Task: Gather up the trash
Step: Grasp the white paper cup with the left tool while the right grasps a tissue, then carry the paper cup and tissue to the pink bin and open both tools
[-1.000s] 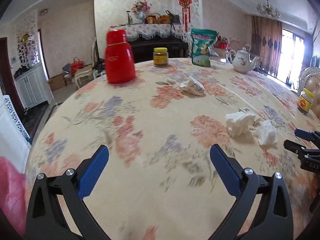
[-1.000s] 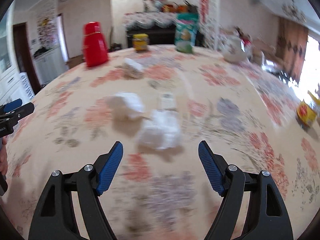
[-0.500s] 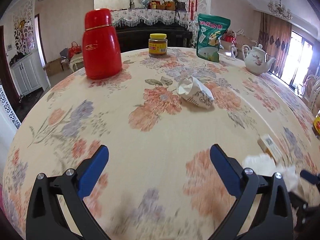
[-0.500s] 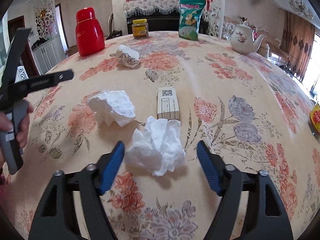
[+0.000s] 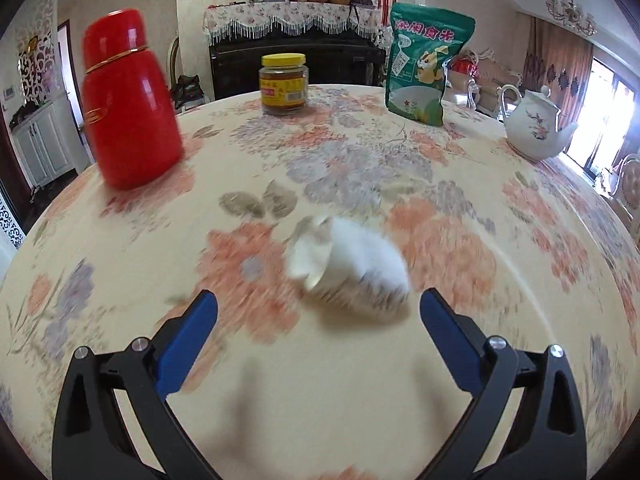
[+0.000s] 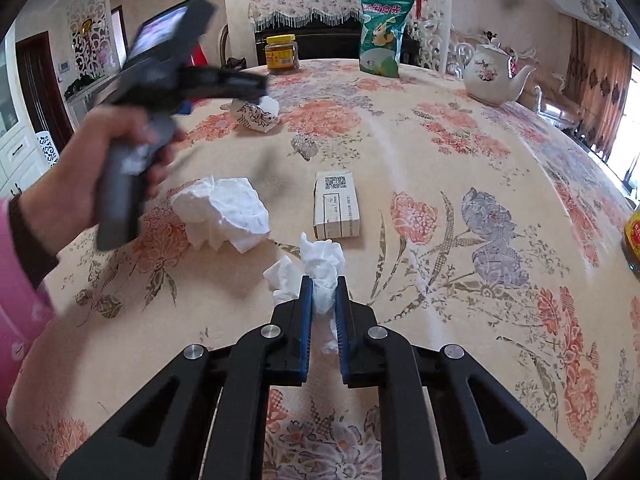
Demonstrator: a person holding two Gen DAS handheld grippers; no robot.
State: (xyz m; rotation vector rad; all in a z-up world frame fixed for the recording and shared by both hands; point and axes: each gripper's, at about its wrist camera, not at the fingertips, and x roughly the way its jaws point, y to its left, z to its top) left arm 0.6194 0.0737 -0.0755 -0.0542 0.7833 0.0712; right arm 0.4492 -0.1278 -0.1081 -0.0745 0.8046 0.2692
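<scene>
My right gripper [image 6: 322,296] is shut on a crumpled white tissue [image 6: 322,264] just above the floral tablecloth. A second crumpled tissue [image 6: 224,210] lies to its left and a small cardboard box [image 6: 336,210] just beyond it. My left gripper [image 5: 318,314] is open, its blue jaws on either side of a crushed paper cup [image 5: 348,268] lying on its side just ahead. That cup [image 6: 256,114] and the hand-held left gripper [image 6: 168,88] also show in the right wrist view.
A red thermos [image 5: 128,100] stands at the far left. A yellow-lidded jar [image 5: 283,84], a green snack bag [image 5: 424,64] and a white teapot [image 5: 534,126] stand along the far side. Another jar [image 6: 634,236] is at the right edge.
My right gripper has closed on the nearest tissue. My left gripper has moved forward across the table to the crushed paper cup, still open.
</scene>
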